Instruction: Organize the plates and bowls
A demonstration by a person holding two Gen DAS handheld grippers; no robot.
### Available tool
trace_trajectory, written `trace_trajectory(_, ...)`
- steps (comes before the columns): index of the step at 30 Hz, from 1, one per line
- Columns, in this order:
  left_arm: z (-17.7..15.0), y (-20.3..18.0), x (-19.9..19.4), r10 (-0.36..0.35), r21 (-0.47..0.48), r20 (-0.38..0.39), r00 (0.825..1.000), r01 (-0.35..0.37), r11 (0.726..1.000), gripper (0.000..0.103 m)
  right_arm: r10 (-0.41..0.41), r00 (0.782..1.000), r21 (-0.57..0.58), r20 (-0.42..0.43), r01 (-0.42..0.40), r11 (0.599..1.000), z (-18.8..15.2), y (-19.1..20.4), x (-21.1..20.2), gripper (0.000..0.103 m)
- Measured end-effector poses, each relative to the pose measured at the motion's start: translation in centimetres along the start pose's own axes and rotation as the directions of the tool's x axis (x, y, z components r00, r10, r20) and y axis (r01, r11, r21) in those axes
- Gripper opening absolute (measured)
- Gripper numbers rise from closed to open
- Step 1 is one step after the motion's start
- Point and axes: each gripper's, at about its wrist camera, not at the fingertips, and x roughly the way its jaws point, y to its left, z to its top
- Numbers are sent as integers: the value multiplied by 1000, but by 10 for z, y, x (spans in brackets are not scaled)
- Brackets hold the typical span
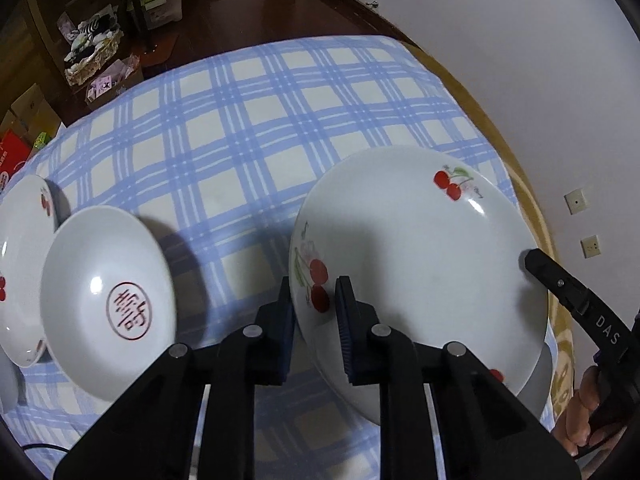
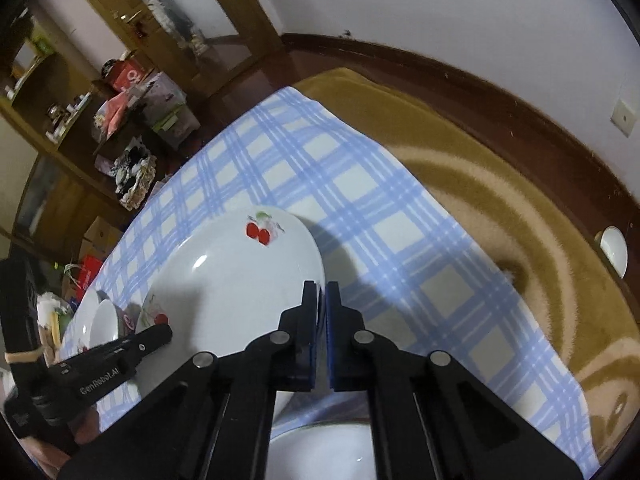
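A: Item one. Large white ceramic plate with red cherry sprigs (image 1: 420, 264), tilted over the blue-and-white checked cloth (image 1: 240, 128). Who has it?

B: Both. The left gripper (image 1: 314, 312) has its blue pads astride the plate's near-left rim, one finger under, one on the face beside a cherry print. The jaws are drawn narrow on that rim. The right gripper (image 2: 322, 300) is clamped on the opposite rim, pads almost meeting over the thin edge.

A: Seen from the left wrist?

B: Only the right gripper's black tip on the plate's far-right edge, with part of a hand (image 1: 588, 408) cut off at the frame.

A: Item two.

B: White shallow dish with a red round seal mark in its well (image 1: 108, 304), resting on the cloth left of the big plate, well apart from it. Its left rim overlaps a second white cherry-printed plate (image 1: 20, 264), half cut off by the frame edge.

A: Anything beneath the held plate?

B: In the right wrist view, a white curved rim (image 2: 320, 452) shows at the bottom between the gripper's arms. Plate or bowl, cannot tell. Also a small white bowl (image 2: 614, 250) at the far right, on the tan patterned covering (image 2: 480, 184) beyond the cloth, distorted by the lens.

A: Background?

B: Cluttered wooden shelving (image 2: 80, 128), blurred, contents hard to make out.
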Motion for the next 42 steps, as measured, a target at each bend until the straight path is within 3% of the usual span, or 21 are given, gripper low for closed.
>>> trace_trajectory(11,-19,13,-55,-6,13,29,1000,6,1000,18,44,999,-33,-2,-44,998,-17,17,-27,5)
trace_trajectory(18,-46,41,-111,-12,-22,72,997,13,1000,18,94,995,-133,22,-90,987,-35,58,-58,6)
trace_trajectory(21,-64,58,-128,22,-31,81,996,-20,999,16,119,993,-180,19,-114,977,-47,78,-68,6)
trace_trajectory(33,-131,113,-169,38,-162,126,991,-17,987,16,129,992,-303,-10,-126,945,-105,132,-91,6)
trace_trajectory(42,-177,132,-173,54,-186,96,994,-35,982,16,101,994,-403,-46,-111,909,-143,153,-99,7)
